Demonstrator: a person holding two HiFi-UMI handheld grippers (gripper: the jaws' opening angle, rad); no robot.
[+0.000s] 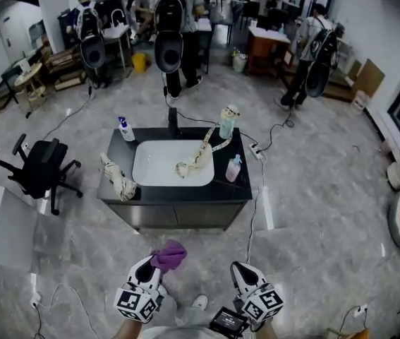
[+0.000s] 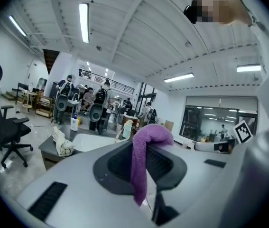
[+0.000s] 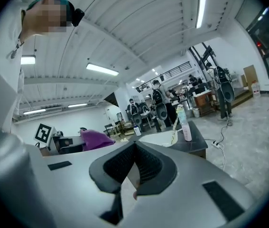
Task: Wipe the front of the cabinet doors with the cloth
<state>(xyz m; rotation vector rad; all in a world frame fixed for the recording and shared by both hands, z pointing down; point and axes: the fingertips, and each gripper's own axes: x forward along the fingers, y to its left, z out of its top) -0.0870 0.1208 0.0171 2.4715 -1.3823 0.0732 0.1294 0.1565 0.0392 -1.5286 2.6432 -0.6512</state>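
Note:
A purple cloth (image 1: 169, 256) hangs from my left gripper (image 1: 150, 268), which is shut on it; in the left gripper view the cloth (image 2: 143, 160) drapes down between the jaws. My right gripper (image 1: 243, 274) is shut with nothing in it, its jaws meeting at the tips (image 3: 133, 161). Both grippers are held low, well in front of the dark vanity cabinet (image 1: 175, 214), whose front doors face me. The purple cloth (image 3: 96, 138) also shows to the left in the right gripper view.
The cabinet carries a white sink (image 1: 173, 162), a spray bottle (image 1: 124, 128), a pink bottle (image 1: 233, 168), a tall bottle (image 1: 228, 122) and a crumpled rag (image 1: 118, 177). A cable (image 1: 259, 189) runs along its right side. An office chair (image 1: 44, 167) stands left. People stand behind.

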